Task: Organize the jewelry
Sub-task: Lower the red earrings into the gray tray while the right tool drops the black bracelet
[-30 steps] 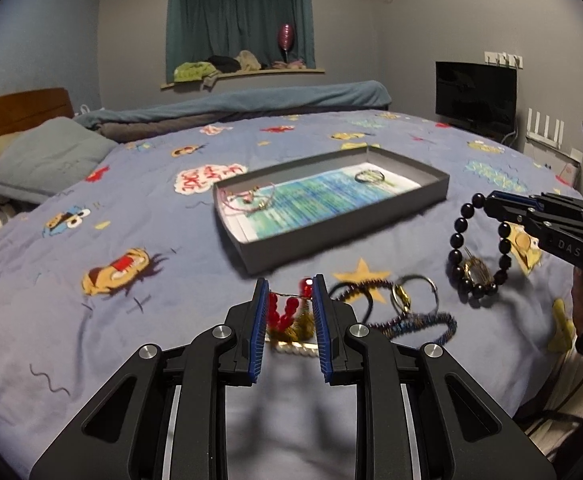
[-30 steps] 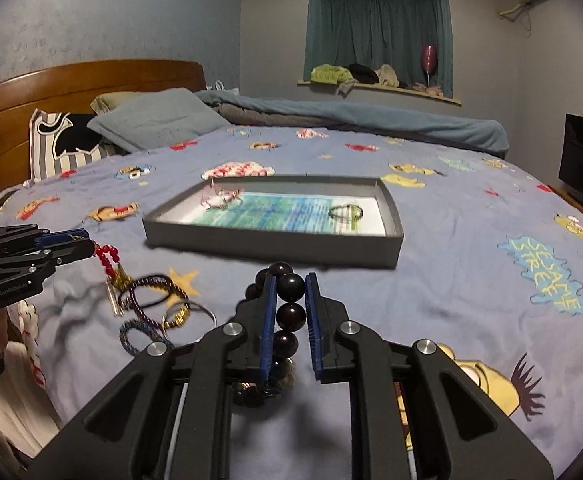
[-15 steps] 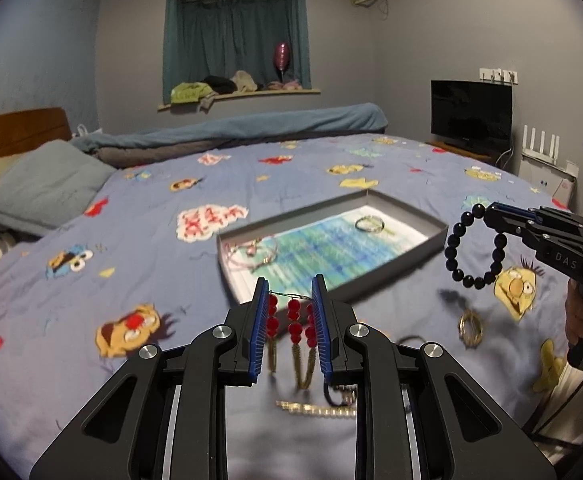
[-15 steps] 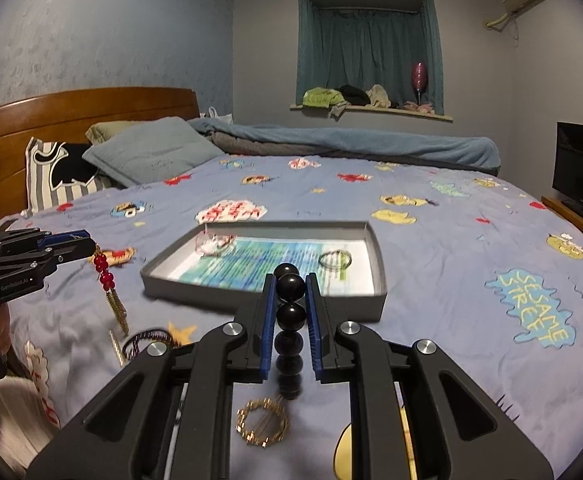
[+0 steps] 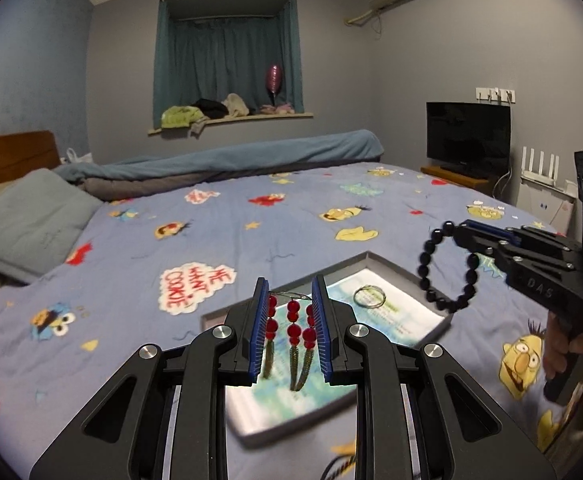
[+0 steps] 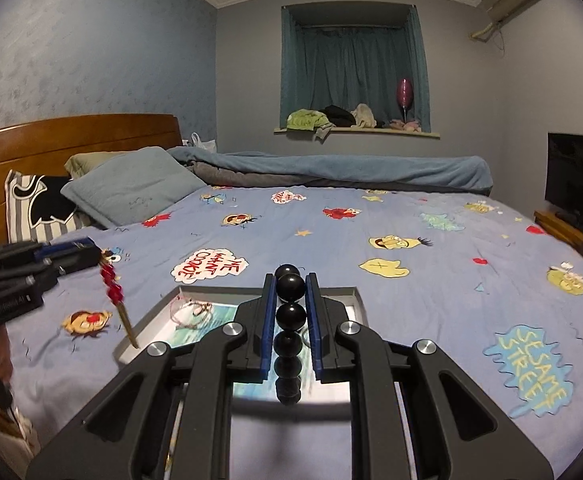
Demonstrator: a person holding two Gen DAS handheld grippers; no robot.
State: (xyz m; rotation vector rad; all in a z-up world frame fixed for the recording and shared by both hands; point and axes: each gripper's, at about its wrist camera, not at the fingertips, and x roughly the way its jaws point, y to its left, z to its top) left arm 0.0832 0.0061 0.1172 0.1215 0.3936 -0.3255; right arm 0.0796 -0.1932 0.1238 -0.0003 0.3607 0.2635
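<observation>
The red bead piece (image 5: 291, 326) with gold tassels hangs between the blue pads of the left tool (image 5: 290, 330), which is closed narrow on it. The black bead bracelet (image 6: 289, 320) hangs from the right tool (image 6: 290, 320), whose pads pinch one of its beads. Both pieces hang in the air over the near part of the gray tray (image 5: 375, 260). A thin ring (image 5: 368, 296) and a small red string piece (image 6: 189, 312) already lie inside the tray. To do this step well, each tool should probably go low over a bare spot in the tray, away from the ring, and open slowly so the beads do not bounce out. The tray sits on a bed (image 6: 411, 216) with a blue cartoon sheet. Around it are a pillow (image 6: 131, 188), a wooden headboard (image 6: 71, 136), a dark curtain (image 6: 355, 72) and a black screen (image 5: 467, 136).
</observation>
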